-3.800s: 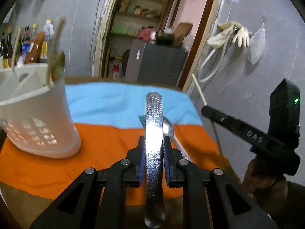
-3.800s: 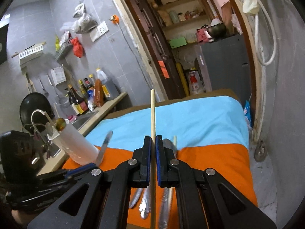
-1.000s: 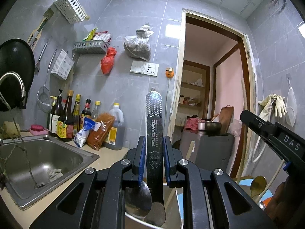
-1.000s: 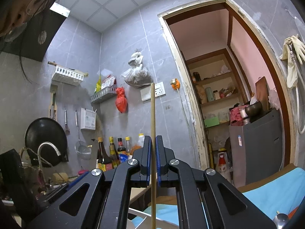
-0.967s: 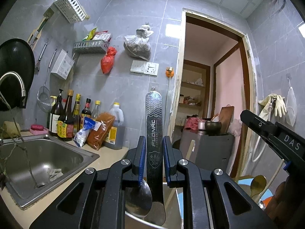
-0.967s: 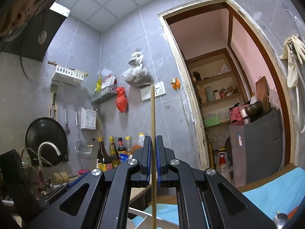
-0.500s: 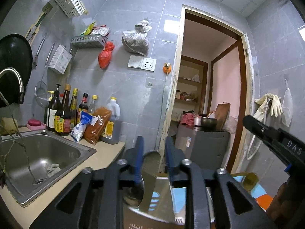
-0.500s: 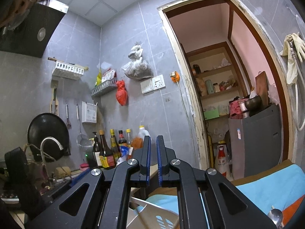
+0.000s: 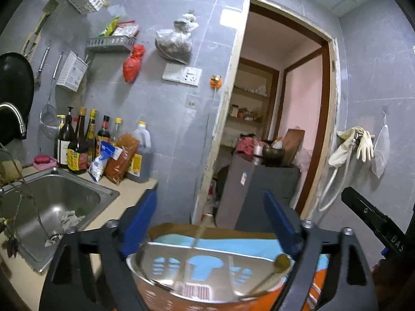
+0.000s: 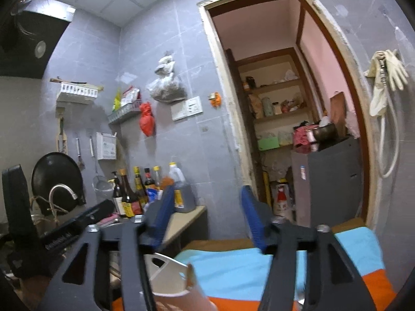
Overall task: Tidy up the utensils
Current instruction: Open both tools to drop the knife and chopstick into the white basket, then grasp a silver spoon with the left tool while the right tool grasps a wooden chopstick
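Your left gripper [image 9: 207, 223] stands wide apart, its blue-padded fingers [image 9: 137, 223] spread and holding nothing, directly above the white slotted plastic utensil caddy [image 9: 166, 254]. Inside that caddy a brass-coloured long-handled spoon [image 9: 281, 263] leans toward the right side, and a pale wooden chopstick [image 9: 198, 235] stands near the middle divider, blurred. Your right gripper [image 10: 207, 217] is also spread wide and empty, with the caddy's white rim [image 10: 168, 272] just below its left finger. The caddy sits on the orange and light-blue cloth [image 10: 259, 264]. Left of the caddy lies the stainless steel sink [image 9: 59, 194], with dark sauce bottles [image 9: 77, 140] behind it.
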`<state>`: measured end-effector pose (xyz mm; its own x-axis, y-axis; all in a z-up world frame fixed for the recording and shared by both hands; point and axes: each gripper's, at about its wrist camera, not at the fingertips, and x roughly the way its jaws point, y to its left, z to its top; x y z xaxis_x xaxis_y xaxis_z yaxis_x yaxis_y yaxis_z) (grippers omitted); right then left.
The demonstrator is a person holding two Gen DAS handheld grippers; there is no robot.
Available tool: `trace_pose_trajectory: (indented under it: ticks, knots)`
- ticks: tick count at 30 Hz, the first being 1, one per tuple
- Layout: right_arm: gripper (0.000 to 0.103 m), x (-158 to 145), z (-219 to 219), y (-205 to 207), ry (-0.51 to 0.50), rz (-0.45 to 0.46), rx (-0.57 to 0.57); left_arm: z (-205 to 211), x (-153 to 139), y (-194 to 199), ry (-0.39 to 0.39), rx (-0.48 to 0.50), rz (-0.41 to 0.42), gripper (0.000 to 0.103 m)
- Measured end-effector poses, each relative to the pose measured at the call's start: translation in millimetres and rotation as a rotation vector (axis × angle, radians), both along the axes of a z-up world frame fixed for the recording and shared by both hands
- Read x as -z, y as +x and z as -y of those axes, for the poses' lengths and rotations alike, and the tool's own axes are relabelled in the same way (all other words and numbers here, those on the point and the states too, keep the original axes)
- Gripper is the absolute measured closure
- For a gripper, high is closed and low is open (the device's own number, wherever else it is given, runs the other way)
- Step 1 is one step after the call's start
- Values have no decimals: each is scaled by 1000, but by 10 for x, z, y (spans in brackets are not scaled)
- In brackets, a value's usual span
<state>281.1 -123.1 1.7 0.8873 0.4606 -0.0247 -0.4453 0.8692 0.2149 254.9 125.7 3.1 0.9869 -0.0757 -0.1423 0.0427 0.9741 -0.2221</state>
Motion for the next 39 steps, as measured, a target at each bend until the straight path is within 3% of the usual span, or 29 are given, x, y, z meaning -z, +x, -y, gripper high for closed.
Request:
trace_pose_trajectory:
  ticks: [3, 11, 16, 26, 31, 35, 39]
  knots:
    - [23, -51, 205, -47, -15, -21, 15, 184, -16, -41, -26, -1, -37, 4]
    - [0, -68, 784, -200, -65, -63, 47, 796, 114, -191, 36, -26, -119, 3]
    - [0, 45, 1078, -205, -104, -123, 70, 1089, 305, -187, 40, -7, -209, 3]
    - [0, 568, 1569, 41, -199, -341, 124, 1618, 761, -112, 60, 70, -338, 3]
    - [0, 832, 1711, 161, -236, -430, 116, 1809, 950, 86, 37, 165, -413, 3]
    - [0, 1012, 1782, 259, -255, -504, 106, 1895, 1115, 272, 30, 188, -487, 3]
    - [7, 1179, 1816, 356, -295, -576, 95, 1921, 1259, 422, 33, 207, -563, 6]
